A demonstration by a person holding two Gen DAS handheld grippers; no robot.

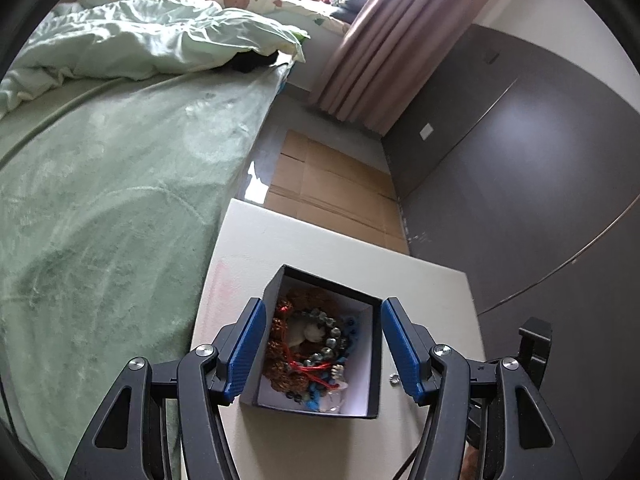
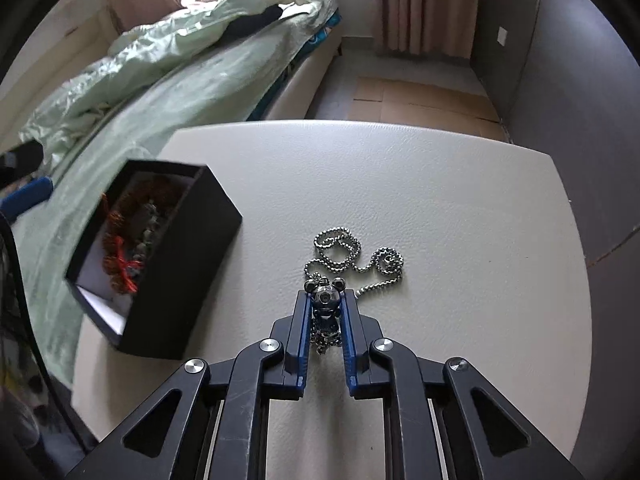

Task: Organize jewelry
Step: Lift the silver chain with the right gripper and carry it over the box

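Observation:
A black open box stands on the white table and holds several bead bracelets with red cord. My left gripper hovers over the box, open, its blue pads either side of it and apart from its walls. In the right wrist view my right gripper is shut on the dark bear pendant of a steel necklace. Its ball chain lies coiled on the table just beyond. The box sits to the left of that gripper.
A small silver ring lies on the table right of the box. A bed with green covers borders the table's left side. Flat cardboard covers the floor beyond, with a dark wall panel on the right.

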